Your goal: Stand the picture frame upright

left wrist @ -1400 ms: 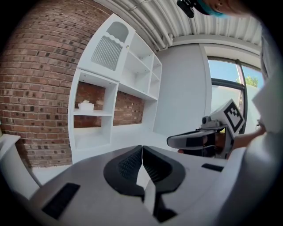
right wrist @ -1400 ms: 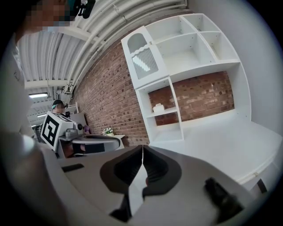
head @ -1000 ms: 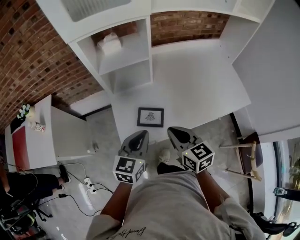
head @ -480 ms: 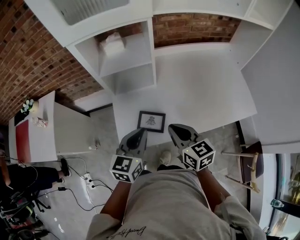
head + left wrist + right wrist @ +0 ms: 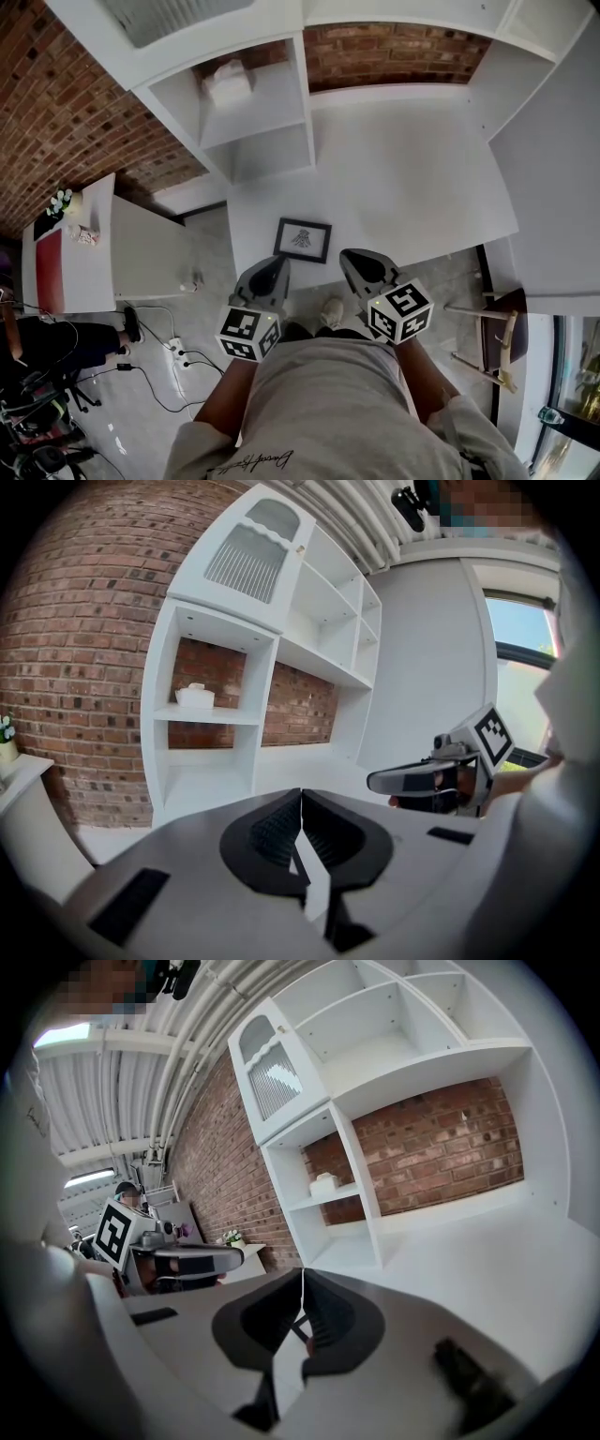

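Task not started. The frame (image 5: 302, 240) is seen lying flat, face up, on the white desk (image 5: 403, 169), near its front edge, untouched by either tool. The left gripper (image 5: 273, 270) is held just short of the desk edge, below and left of the frame, with its jaws closed together and nothing between them. The right gripper (image 5: 357, 260) is held beside it, below and right of the frame, jaws likewise closed and empty. Both are pointed forward and slightly down, apart from the frame.

Left to do, as judged: jaws to be opened, a frame edge to be reached and gripped, the frame to be tipped up and set standing. A back stand cannot be seen, so how it will be propped cannot be told.

Desk top is plain white and bare apart from the frame. A white shelf unit (image 5: 253, 103) is set at the desk's far left, with a small white box (image 5: 228, 84) on one shelf. A brick wall (image 5: 66, 103) is seen behind. A low white side table (image 5: 141, 262) and floor cables (image 5: 169, 361) are seen at left, a wooden stool (image 5: 502, 323) at right.
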A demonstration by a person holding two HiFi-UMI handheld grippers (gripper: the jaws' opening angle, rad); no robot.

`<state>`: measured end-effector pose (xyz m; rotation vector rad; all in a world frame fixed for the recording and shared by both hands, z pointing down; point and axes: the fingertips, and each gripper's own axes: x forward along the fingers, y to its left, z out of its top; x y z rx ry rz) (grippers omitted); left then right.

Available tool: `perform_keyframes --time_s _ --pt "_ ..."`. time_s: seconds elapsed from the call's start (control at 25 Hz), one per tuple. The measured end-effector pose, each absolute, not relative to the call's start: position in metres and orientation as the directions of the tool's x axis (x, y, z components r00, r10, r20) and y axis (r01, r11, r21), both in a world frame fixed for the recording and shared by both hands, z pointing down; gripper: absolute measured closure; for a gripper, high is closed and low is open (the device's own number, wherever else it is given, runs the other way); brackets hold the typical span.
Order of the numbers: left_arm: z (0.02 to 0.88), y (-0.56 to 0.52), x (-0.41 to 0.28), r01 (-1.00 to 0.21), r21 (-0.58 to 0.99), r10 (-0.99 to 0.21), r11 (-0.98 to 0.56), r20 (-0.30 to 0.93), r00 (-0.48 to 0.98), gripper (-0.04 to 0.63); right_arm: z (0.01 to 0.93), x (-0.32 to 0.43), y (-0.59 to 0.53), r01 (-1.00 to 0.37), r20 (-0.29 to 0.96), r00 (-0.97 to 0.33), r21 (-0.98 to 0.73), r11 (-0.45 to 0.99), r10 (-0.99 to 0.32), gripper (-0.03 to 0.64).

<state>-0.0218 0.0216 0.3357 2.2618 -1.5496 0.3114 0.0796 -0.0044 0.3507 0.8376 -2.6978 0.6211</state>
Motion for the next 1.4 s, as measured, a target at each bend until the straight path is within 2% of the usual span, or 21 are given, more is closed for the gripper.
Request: perform_keyframes --time_s 0.6,1.4 --pt "0.351 0.008 -0.038 -0.932 0.162 -0.824 -0.324 0.437 0.362 0.578 0.372 0.074 -0.015 -0.63 0.406 -0.768 -0.334 0.701 -0.496 0.589" --pt "0.429 -0.037 -0.068 -0.887 0.222 -0.687 -0.405 0.566 0.456 0.578 0.448 0.052 -0.041 -0.746 0.576 -0.646 -0.337 0.575 -0.501 0.589"
